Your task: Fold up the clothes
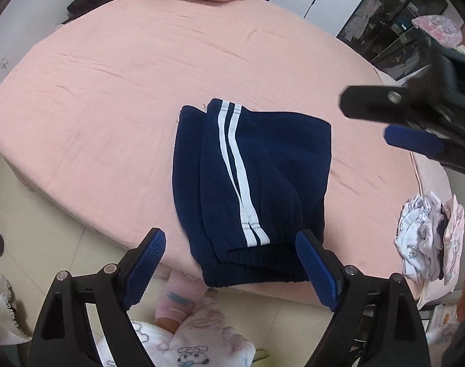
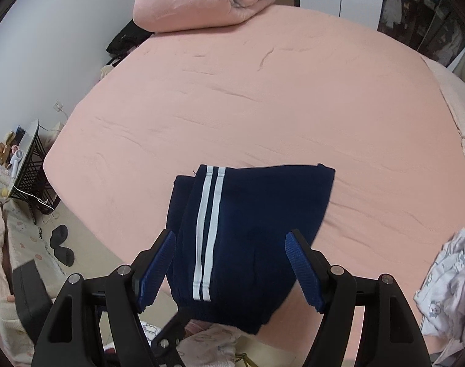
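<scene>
My left gripper [image 1: 231,267] hangs above the near edge of the bed with its blue pads spread wide and nothing between them, the ribbed waistband of the navy trousers [image 1: 251,183] lying just beyond the tips. My right gripper [image 2: 231,270] is likewise spread and empty, poised over the near half of the same garment; from the left wrist view I also see it off to the right, above the sheet and apart from the cloth. The trousers lie folded into a compact block near the bed's front edge, two white stripes [image 2: 208,232] running from near to far on the upper layer. The pink sheet [image 2: 263,107] stretches away to a folded pink quilt [image 2: 195,3] at the far end (somewhat wrinkled). A pile of pale printed clothes [image 1: 428,238] sits at the right edge.
</scene>
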`<control>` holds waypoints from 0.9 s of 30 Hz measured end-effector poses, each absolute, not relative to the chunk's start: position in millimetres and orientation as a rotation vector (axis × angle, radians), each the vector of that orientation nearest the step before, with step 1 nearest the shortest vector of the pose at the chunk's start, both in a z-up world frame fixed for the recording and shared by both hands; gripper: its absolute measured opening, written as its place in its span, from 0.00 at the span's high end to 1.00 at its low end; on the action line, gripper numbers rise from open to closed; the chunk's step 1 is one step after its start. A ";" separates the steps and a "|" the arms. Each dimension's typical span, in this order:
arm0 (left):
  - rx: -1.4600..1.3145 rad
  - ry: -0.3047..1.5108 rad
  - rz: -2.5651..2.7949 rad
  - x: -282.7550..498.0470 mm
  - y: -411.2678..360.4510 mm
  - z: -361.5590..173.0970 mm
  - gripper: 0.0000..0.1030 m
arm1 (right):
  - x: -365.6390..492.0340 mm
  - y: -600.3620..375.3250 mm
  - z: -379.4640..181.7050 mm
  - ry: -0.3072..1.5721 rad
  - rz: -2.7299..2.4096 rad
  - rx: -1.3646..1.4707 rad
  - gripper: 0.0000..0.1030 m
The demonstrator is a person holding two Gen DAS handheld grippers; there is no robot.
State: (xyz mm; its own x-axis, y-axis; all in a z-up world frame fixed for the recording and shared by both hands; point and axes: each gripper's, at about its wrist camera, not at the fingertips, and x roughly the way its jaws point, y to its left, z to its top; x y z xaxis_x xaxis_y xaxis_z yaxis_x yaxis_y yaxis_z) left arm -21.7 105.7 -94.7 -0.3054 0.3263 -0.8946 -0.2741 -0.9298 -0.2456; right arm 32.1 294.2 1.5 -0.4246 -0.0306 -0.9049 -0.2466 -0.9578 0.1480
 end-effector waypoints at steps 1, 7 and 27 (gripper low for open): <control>-1.573 -0.059 2.280 -20.4 106.1 -94.7 0.15 | 29.4 286.1 -1.7 0.400 2.517 -1.597 0.28; -1.527 0.012 2.308 -16.2 108.3 -90.1 0.15 | 57.4 280.3 -5.2 0.404 2.533 -1.556 0.28; -1.211 0.607 2.396 4.1 116.5 -91.9 0.13 | 129.0 280.2 -28.5 -0.098 2.644 -1.416 0.28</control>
